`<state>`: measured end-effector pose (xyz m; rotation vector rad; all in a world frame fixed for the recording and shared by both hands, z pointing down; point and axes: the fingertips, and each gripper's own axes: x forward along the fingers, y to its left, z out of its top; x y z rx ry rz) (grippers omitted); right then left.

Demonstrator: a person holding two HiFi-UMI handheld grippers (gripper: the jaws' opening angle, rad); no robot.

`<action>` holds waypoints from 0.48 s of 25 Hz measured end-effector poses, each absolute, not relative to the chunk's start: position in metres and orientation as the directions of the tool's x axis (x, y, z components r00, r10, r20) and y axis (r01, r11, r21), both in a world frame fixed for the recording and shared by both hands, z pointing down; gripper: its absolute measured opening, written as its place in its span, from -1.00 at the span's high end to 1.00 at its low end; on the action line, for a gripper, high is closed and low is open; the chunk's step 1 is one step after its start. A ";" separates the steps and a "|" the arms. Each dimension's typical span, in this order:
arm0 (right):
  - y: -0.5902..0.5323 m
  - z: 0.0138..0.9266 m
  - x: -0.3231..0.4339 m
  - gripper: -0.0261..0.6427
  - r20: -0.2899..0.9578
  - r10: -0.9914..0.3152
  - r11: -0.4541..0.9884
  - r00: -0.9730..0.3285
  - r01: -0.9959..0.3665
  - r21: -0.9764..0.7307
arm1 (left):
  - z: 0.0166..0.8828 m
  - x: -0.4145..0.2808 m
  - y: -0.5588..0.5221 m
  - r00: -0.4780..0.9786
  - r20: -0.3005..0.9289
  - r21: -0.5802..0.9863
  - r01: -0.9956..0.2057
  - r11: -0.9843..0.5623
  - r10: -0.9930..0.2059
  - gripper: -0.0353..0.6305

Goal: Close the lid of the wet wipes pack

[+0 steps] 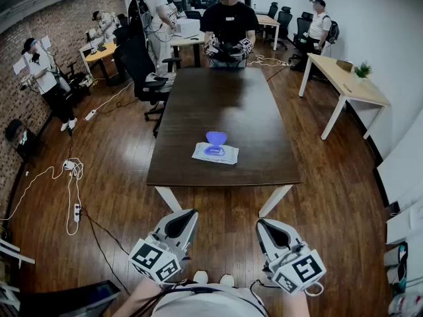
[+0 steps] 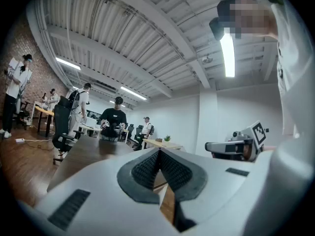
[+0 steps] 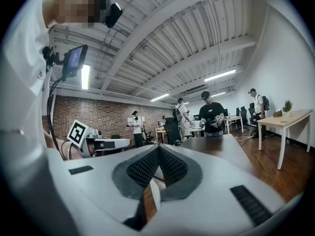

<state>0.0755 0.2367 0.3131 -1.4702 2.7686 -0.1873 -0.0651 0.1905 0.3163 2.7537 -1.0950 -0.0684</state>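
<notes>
Left tongs (image 1: 180, 220) and right tongs (image 1: 271, 231) are held level, each with jaws pressed together on nothing, well short of the surface (image 1: 225, 104); the wet wipes pack (image 1: 215, 154) is seen lying flat near its front edge, with the blue lid (image 1: 216, 137) flipped open towards the far side. The pack is judged light, soft and liable to slide; the lid, a thin stiff flap, is best tipped over from its free rim and pressed down.

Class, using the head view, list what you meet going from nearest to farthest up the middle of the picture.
The left gripper and right gripper, side by side → table, near edge → wet wipes pack → its open blue lid → person in black at the far end.
</notes>
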 end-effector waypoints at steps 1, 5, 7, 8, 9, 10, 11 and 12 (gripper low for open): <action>0.236 0.313 0.078 0.90 0.059 -0.824 0.556 -0.563 -0.824 -0.104 | 0.316 -0.063 0.190 0.727 0.022 0.181 -0.678 -0.712 -0.686 0.89; 0.237 0.313 0.084 0.90 0.065 -0.816 0.567 -0.574 -0.818 -0.096 | 0.316 -0.055 0.191 0.722 0.021 0.186 -0.683 -0.707 -0.692 0.89; 0.239 0.316 0.088 0.90 0.064 -0.810 0.576 -0.583 -0.812 -0.101 | 0.319 -0.051 0.194 0.717 0.022 0.191 -0.687 -0.701 -0.696 0.89; 0.240 0.318 0.090 0.90 0.064 -0.807 0.579 -0.587 -0.808 -0.106 | 0.320 -0.048 0.195 0.715 0.024 0.192 -0.689 -0.699 -0.699 0.89; 0.241 0.320 0.093 0.90 0.065 -0.805 0.582 -0.590 -0.806 -0.111 | 0.322 -0.046 0.196 0.713 0.026 0.193 -0.691 -0.696 -0.701 0.89; 0.242 0.322 0.096 0.90 0.066 -0.803 0.584 -0.593 -0.804 -0.115 | 0.323 -0.043 0.197 0.711 0.027 0.193 -0.694 -0.694 -0.703 0.89; 0.243 0.323 0.098 0.90 0.068 -0.801 0.586 -0.595 -0.802 -0.120 | 0.324 -0.041 0.198 0.708 0.028 0.194 -0.697 -0.691 -0.706 0.89; 0.243 0.324 0.100 0.90 0.068 -0.799 0.588 -0.598 -0.799 -0.124 | 0.324 -0.040 0.198 0.704 0.029 0.196 -0.700 -0.687 -0.709 0.89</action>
